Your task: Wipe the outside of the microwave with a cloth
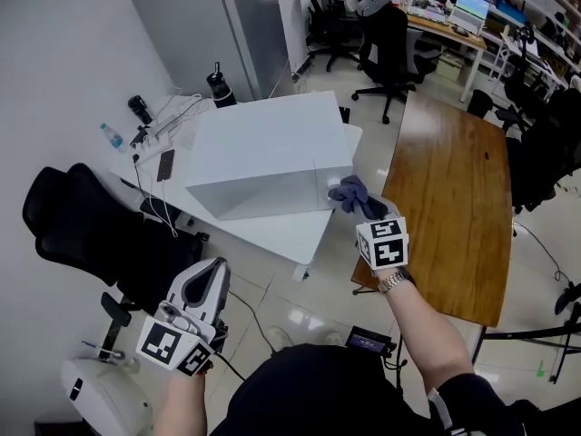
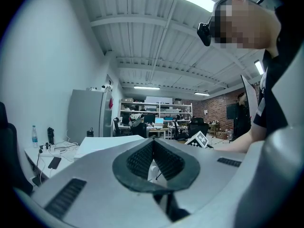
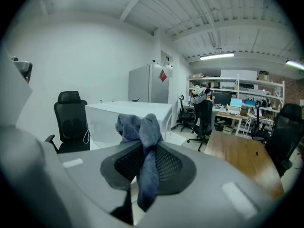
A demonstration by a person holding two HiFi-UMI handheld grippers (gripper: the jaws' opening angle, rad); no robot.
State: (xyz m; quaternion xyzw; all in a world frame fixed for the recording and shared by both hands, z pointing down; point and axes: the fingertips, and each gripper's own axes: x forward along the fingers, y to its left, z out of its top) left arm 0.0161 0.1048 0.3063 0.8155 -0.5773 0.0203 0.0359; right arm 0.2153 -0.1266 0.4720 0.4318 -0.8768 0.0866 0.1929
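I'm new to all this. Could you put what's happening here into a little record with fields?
Setting: office; white microwave on a white table
Right tongs: shut on a blue-grey cloth
Cloth position: by the microwave's near corner; contact unclear
Left tongs: shut, empty, away from the microwave
Nearby: wooden table to the right

No readable text anywhere. Left marker cube (image 1: 172,345) and right marker cube (image 1: 386,242) show only black-and-white square patterns, no letters or digits. Red tag (image 3: 163,75) on the grey cabinet (image 3: 142,82), upper middle of my right gripper view, is too small to read. Monitor (image 1: 472,5) at upper right of the head view is lit but blurred. Small display (image 1: 368,341) at bottom centre is illegible.
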